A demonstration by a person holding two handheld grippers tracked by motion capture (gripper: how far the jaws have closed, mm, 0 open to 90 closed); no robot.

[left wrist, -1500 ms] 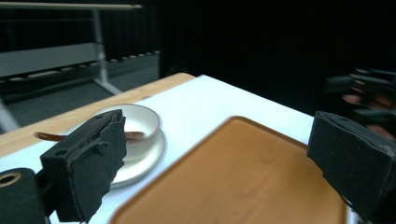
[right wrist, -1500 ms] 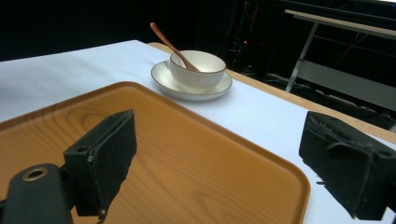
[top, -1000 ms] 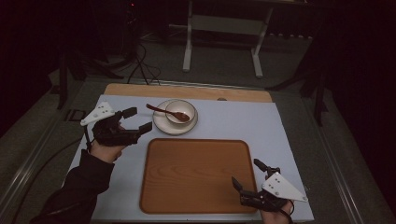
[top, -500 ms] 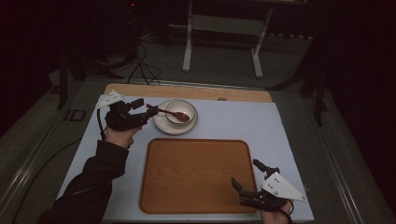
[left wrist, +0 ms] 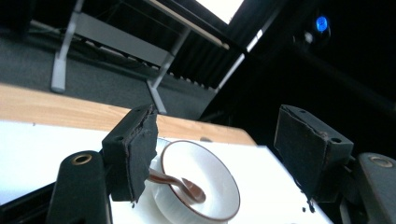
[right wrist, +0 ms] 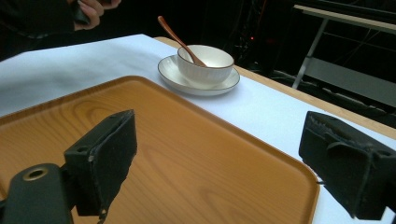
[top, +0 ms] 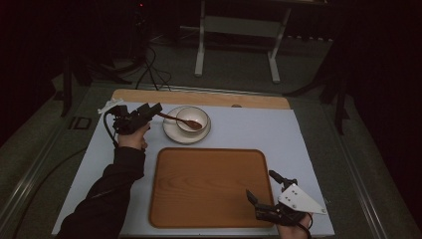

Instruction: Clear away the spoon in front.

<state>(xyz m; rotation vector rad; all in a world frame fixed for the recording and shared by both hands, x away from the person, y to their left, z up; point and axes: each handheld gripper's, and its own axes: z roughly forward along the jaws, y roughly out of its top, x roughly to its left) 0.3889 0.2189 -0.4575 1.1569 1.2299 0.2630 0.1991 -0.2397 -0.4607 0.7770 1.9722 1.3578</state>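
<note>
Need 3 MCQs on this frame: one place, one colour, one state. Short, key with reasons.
1. Where does the spoon's scoop end rest?
A. on the wooden tray
B. in the bowl
C. on the bare table cover

2. What colour is the bowl?
A. white with a dark rim
B. plain blue
C. black

3. How do the right gripper's jaws stand?
A. shut on the spoon
B. shut on the tray's rim
C. open, with nothing between them

Key: 1 B, the scoop lies inside the bowl while the handle sticks out toward the left gripper. 2 A, it is white with a thin dark rim, on a matching saucer. 3 C, the pads stand apart above the wooden tray.
</note>
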